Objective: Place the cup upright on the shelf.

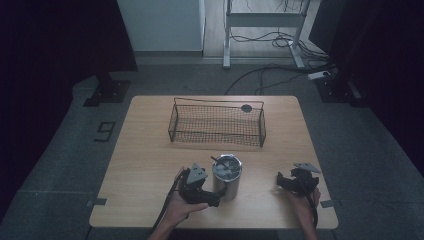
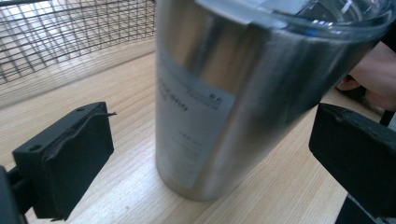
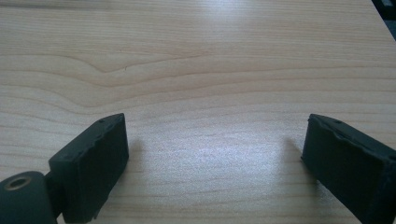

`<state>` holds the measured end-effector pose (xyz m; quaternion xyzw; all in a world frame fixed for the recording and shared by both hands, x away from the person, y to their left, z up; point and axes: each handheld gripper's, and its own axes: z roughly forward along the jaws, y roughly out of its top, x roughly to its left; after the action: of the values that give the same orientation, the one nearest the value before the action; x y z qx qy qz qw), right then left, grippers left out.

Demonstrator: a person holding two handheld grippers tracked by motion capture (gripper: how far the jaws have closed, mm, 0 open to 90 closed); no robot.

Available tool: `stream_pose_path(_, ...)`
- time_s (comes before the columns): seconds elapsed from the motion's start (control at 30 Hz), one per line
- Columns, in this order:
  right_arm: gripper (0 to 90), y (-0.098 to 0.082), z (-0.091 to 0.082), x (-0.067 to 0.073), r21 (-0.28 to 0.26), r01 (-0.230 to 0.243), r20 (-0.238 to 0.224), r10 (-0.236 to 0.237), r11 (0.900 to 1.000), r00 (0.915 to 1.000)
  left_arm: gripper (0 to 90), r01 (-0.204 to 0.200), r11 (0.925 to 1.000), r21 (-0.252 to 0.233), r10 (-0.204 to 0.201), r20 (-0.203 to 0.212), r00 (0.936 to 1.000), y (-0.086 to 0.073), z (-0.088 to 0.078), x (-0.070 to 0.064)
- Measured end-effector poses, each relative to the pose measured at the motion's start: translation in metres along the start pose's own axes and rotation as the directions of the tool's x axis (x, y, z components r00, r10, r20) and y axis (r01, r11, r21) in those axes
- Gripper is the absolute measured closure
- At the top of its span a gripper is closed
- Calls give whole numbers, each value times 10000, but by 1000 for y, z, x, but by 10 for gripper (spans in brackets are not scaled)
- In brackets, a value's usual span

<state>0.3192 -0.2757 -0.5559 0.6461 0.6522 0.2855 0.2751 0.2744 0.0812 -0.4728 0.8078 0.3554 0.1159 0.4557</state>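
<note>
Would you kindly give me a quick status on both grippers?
Left gripper open, jaws flanking steel tumbler. Right gripper open over bare table. Nothing in the way.

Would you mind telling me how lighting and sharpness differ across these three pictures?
High view: dim, dark corners, table evenly lit. Left gripper view: the steel cup close, slightly soft, with bright streaks. Right gripper view: sharp wood grain, pale glare between the jaws, soft shadows beside them.

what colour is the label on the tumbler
White with small dark print, on the brushed silver tumbler; the label shows best in the left gripper view.

Wooden table (image 1: 145, 160): wire basket (image 1: 216, 124), steel tumbler (image 1: 227, 176)
</note>
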Motion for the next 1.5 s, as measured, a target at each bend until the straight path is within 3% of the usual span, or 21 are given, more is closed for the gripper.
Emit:
stream_pose_path(0.43, 68, 0, 0, 0, 6, -14, -1, 14, 10000, 10000, 0, -369, 9993, -44, 370, 216, 9991, 15, 20, -10)
stream_pose_path(0.9, 70, 0, 0, 0, 2, -9, 5, 9, 10000, 10000, 0, -361, 9992, -193, 357, -238, 9991, 20, 42, -13)
stream_pose_path(1.5, 73, 0, 0, 0, -10, -27, 19, 27, 10000, 10000, 28, -734, 9965, -396, 719, -381, 9967, 17, 43, -14)
